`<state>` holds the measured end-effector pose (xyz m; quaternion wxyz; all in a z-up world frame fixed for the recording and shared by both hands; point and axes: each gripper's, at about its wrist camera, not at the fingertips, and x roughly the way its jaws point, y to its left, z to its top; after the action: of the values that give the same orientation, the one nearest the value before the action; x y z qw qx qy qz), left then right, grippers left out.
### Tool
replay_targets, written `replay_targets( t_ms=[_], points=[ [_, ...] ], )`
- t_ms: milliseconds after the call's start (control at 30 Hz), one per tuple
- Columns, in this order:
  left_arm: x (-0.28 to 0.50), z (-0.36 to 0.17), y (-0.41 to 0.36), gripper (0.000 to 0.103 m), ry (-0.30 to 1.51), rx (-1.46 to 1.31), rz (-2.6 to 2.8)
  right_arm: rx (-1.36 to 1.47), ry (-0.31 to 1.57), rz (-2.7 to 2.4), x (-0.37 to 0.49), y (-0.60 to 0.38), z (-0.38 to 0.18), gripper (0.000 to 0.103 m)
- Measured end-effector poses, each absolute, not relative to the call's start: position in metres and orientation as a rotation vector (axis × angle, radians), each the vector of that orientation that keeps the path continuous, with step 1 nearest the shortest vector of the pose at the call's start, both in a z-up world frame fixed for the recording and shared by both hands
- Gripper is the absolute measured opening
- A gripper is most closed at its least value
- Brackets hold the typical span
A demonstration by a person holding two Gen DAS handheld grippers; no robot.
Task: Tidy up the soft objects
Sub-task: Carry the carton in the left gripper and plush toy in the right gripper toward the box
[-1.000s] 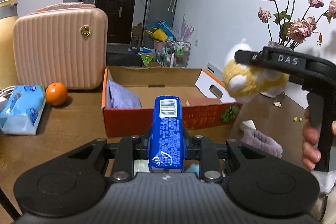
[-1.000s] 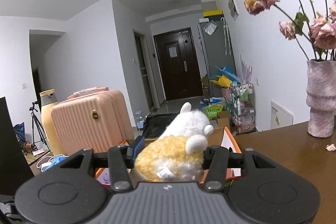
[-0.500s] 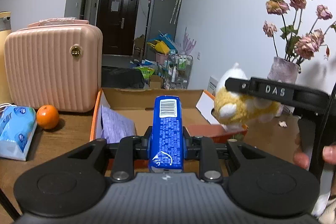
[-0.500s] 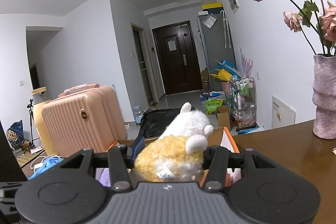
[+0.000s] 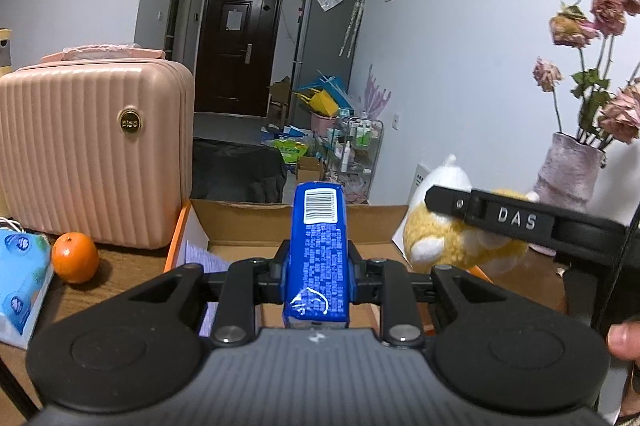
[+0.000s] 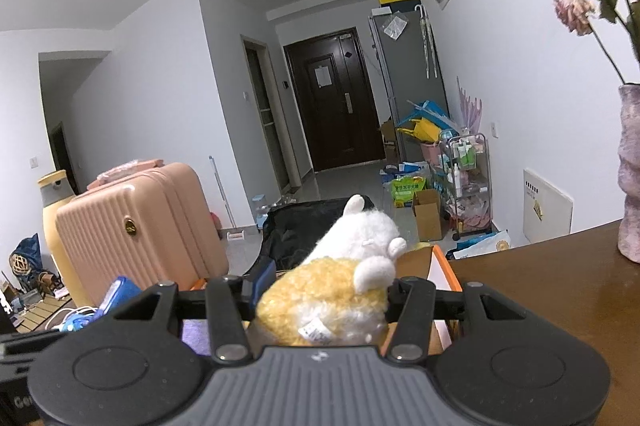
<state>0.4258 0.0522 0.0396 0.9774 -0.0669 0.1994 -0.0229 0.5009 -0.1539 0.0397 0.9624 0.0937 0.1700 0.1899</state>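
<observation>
My left gripper is shut on a blue tissue pack that stands up between its fingers, over the near part of an open cardboard box with orange sides. A purple cloth lies in the box's left part. To the right, over the box's right edge, my right gripper is shut on a yellow and white plush toy. In the right wrist view the plush toy fills the gap between that gripper's fingers, above the box's orange edge.
A pink suitcase stands left of the box on the brown table, with an orange and a light blue tissue pack before it. A vase of dried roses stands at the right. A person's fingers show at the right edge.
Both grippers have moved forward over the box with their loads held. The box, the suitcase and the orange have come closer and sunk lower in the views; the vase has drifted right.
</observation>
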Motion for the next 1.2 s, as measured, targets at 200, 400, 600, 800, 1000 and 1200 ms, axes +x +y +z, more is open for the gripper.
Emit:
replay_targets(
  t_ms=[200,400,600,800,1000,1200],
  points=[
    [0.453,0.040,0.055,0.025,0.401,-0.140,-0.018,0.167,0.372,0.369,0.522,-0.143,0.032,0.049],
    [0.477,0.034,0.059,0.025,0.419,-0.131,0.013,0.138,0.399,0.361,0.540,-0.133,0.025,0.049],
    [0.498,0.021,0.064,0.025,0.478,-0.143,0.037,0.157,0.445,0.370,0.553,-0.124,0.007,0.049],
    [0.509,0.001,0.065,0.025,0.509,-0.135,0.057,0.181,0.454,0.381,0.557,-0.123,-0.007,0.049],
    [0.515,-0.014,0.065,0.025,0.520,-0.123,0.073,0.167,0.455,0.369,0.557,-0.117,-0.016,0.049],
    [0.516,-0.020,0.064,0.026,0.517,-0.112,0.090,0.127,0.459,0.333,0.553,-0.114,-0.019,0.051]
  ],
)
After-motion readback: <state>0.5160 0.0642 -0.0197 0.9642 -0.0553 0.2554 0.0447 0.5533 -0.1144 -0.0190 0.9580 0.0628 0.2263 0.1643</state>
